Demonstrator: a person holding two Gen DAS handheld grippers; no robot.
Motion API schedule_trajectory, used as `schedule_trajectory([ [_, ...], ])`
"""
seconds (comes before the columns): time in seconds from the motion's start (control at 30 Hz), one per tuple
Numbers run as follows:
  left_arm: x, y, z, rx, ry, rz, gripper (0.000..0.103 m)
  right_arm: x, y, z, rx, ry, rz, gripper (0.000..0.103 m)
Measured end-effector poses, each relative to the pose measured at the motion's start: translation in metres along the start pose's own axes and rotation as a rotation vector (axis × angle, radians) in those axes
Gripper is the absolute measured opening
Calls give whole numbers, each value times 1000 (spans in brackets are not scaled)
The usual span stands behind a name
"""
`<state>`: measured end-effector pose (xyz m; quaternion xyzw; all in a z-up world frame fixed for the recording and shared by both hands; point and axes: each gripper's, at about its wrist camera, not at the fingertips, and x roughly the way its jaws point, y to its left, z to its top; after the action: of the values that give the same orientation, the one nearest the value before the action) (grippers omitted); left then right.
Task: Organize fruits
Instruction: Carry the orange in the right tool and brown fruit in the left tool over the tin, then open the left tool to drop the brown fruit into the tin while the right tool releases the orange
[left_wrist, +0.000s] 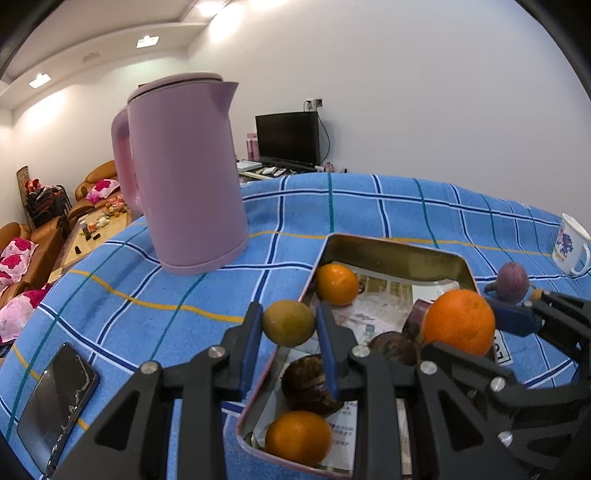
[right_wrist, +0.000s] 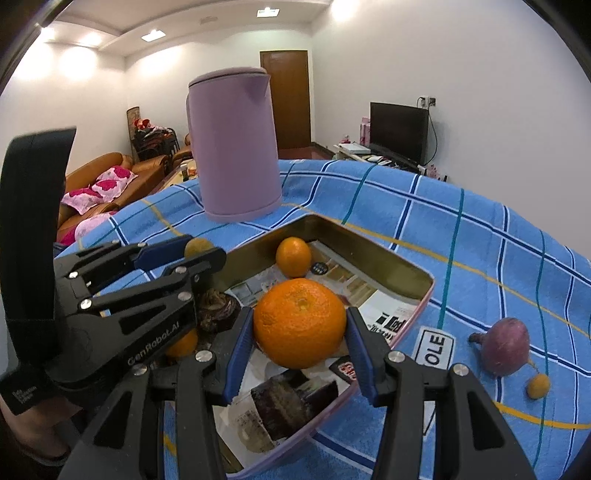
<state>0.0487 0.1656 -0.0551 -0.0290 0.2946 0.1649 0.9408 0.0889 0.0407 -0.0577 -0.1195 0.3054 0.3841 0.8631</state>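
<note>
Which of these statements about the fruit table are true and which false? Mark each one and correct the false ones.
1. The right gripper holds a large orange. True.
2. The left gripper is empty. False: it grips a small greenish-yellow fruit.
3. The pink kettle stands inside the tin. False: it stands on the blue checked cloth beyond the tin.
4. A purple fruit lies on the cloth outside the tin. True.
5. A phone lies on the cloth. True.

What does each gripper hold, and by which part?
Left gripper: small yellow-green fruit, pinched at its sides. Right gripper: large orange, clamped across its sides above the tin.
</note>
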Motion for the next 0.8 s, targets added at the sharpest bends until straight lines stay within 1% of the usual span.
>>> schedule_trajectory([
  [0.2,4,-3,0,13,19,4,31,6,1,-2,-2,25,7,51],
  [0.8,3,-7,-1,27,18,4,32,6,-2,-6,-2,37,48,51],
])
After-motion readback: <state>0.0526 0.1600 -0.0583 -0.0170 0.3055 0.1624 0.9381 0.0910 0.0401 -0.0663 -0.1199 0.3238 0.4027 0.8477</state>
